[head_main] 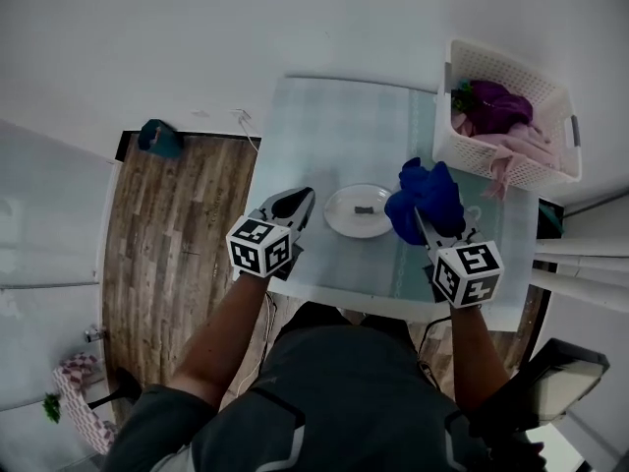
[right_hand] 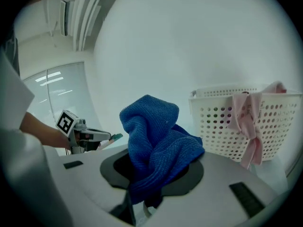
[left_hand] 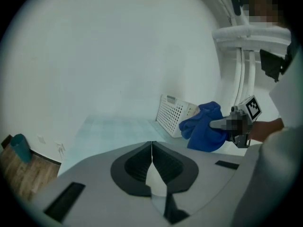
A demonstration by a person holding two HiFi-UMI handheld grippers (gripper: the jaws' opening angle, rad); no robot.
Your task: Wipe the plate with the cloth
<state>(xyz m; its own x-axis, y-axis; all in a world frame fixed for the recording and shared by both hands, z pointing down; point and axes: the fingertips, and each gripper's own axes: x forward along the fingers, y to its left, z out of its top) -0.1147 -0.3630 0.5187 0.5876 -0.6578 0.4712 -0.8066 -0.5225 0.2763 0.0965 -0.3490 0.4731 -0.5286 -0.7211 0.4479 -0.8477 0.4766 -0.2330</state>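
Left hand-held gripper (head_main: pixel 307 197): jaws pressed together with nothing between them; it is over the near left part of the tabletop (head_main: pixel 324 131), just left of the plate and not touching it.
Right hand-held gripper (head_main: pixel 421 222): jaws clamped on the cloth, which bunches up above and around them (the jaw tips themselves are buried in the folds).
Cloth (head_main: pixel 428 200): blue, crumpled, lifted off the tabletop, at the plate's right edge; in the head view it overlaps the rim there, though I cannot tell whether it touches.
Plate (head_main: pixel 359 210): white, round, lying flat on the tabletop between the two grippers, toward the near edge; a small dark mark (head_main: pixel 363 208) lies at its middle (too small to say what it is).
Basket (head_main: pixel 511 160): white, perforated, at the far right corner of the tabletop, well apart from the plate.
Basket contents: a purple garment (head_main: pixel 496 101) bundled inside and a pink garment (head_main: pixel 526 146) draped over the near rim.
Floor (head_main: pixel 177 234): wood planks to the left of the tabletop, with a small teal object (head_main: pixel 159 138) at the far end by the wall.
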